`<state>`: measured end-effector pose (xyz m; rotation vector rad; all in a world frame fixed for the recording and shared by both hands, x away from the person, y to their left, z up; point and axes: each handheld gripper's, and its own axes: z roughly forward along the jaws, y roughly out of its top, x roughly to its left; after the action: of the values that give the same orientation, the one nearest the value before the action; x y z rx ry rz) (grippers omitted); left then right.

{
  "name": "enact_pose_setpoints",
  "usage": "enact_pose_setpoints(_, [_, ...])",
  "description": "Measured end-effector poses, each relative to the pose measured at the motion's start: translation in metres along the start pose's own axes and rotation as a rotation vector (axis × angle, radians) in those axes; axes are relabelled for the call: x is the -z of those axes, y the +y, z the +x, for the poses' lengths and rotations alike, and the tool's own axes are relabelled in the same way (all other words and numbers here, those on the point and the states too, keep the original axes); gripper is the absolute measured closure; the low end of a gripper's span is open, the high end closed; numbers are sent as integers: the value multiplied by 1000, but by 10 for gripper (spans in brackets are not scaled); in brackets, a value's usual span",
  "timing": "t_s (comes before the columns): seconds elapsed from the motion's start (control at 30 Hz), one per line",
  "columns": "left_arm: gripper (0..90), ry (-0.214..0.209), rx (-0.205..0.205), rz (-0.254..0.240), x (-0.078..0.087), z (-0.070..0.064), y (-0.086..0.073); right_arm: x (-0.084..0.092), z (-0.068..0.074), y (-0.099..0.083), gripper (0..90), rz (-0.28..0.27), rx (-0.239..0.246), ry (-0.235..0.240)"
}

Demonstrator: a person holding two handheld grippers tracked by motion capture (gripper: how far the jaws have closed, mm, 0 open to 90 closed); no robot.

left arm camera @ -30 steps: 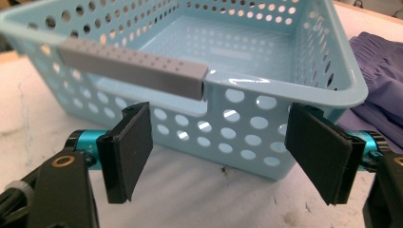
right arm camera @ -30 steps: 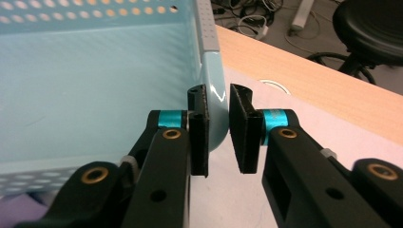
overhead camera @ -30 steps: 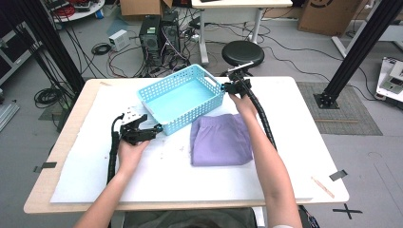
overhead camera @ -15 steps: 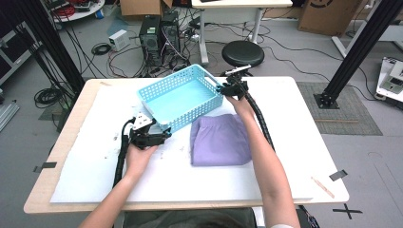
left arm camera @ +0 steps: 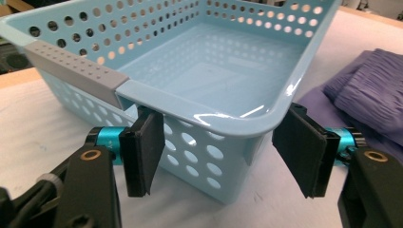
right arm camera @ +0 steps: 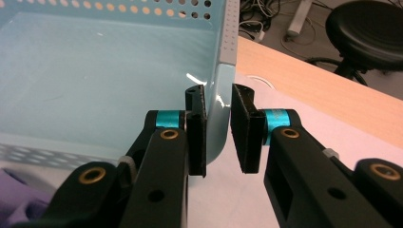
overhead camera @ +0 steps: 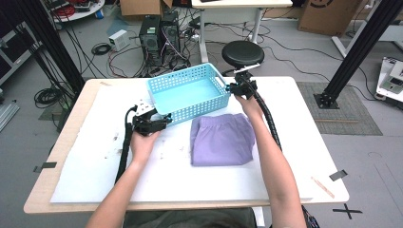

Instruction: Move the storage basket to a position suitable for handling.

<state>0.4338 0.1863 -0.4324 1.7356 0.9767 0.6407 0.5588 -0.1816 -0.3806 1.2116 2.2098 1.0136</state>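
1. Pale wooden table [overhead camera: 66,142] topped with a white foam sheet [overhead camera: 95,175], speckled with small crumbs near the left hand.
2. Light blue perforated plastic basket [overhead camera: 187,97] set at the far middle of that sheet, empty, grey strips on its end rims.
3. Folded purple cloth [overhead camera: 221,140] lying flat just in front of the basket, beside its near wall.
4. Left gripper [left arm camera: 223,152] straddling the basket's near corner, jaws wide, just now closing, pads clear of the plastic.
5. Right gripper [right arm camera: 218,128] narrowed around the far corner rim; left pad against the wall, the other pad a sliver off.
6. Grey floor beyond: round black stool [overhead camera: 243,52], computer towers [overhead camera: 159,38], tangled cables, black frame posts, cardboard boxes.
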Motion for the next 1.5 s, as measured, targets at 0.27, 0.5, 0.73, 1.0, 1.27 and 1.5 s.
enact_pose_setpoints(0.27, [353,-50,-12,19,-27,-1,13,18,-16,-16,774,-14,-45,-32])
enact_pose_setpoints(0.5, [353,-104,-12,13,-48,-7,20,38,-34,-32,772,-33,-83,-57])
enact_pose_setpoints(0.73, [443,-131,-13,4,-64,-7,24,55,-41,-45,900,-61,-90,9])
enact_pose_setpoints(1.0, [394,-116,-24,46,-72,-19,27,61,-11,-39,616,-118,3,-111])
enact_pose_setpoints(1.27, [374,-144,-17,27,-75,-14,20,42,-56,-53,434,-117,-206,-86])
enact_pose_setpoints(1.5, [408,-166,-29,27,-81,-12,21,36,-60,-55,685,-92,-206,-86])
